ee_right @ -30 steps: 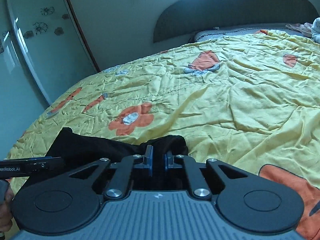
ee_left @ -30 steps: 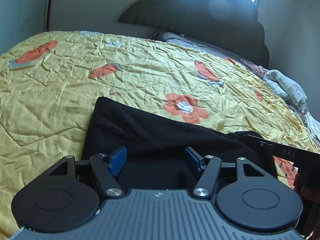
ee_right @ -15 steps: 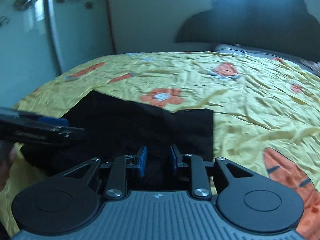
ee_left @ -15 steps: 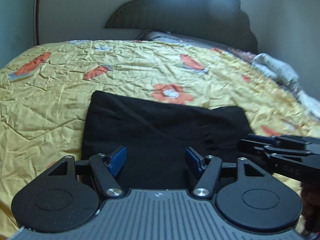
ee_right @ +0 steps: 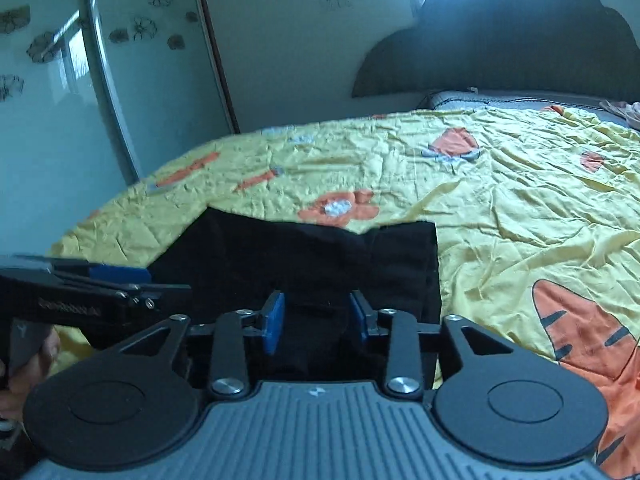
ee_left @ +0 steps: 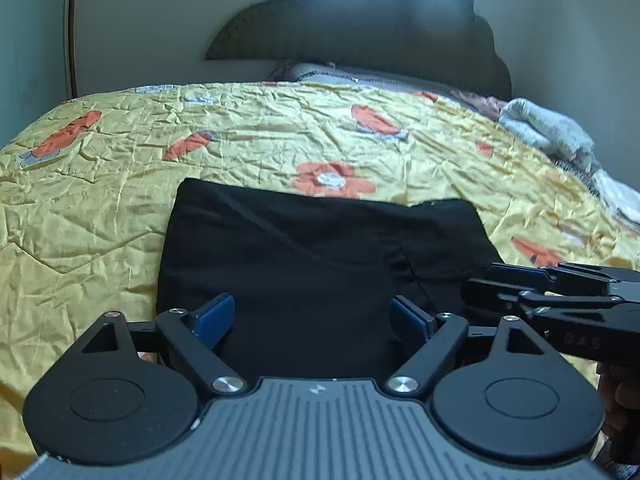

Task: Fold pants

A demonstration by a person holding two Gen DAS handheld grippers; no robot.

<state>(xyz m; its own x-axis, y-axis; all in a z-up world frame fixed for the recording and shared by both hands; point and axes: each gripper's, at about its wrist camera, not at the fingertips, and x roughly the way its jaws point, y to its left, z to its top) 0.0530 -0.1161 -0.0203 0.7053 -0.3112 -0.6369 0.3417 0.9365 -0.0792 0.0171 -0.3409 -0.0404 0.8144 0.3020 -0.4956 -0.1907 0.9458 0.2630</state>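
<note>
Left gripper (ee_left: 312,316) fingers spread, empty. Right gripper (ee_right: 316,316) has let go within the last second, fingers now apart. Pants (ee_left: 320,256) lie lower center on the bed (ee_left: 100,208), a flat rectangle now, so this fold looks done.

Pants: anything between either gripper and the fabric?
Nothing visible. The black pants lie flat on the yellow bedspread, directly ahead of the open left gripper and the open right gripper. No other object sits on the fabric.
</note>
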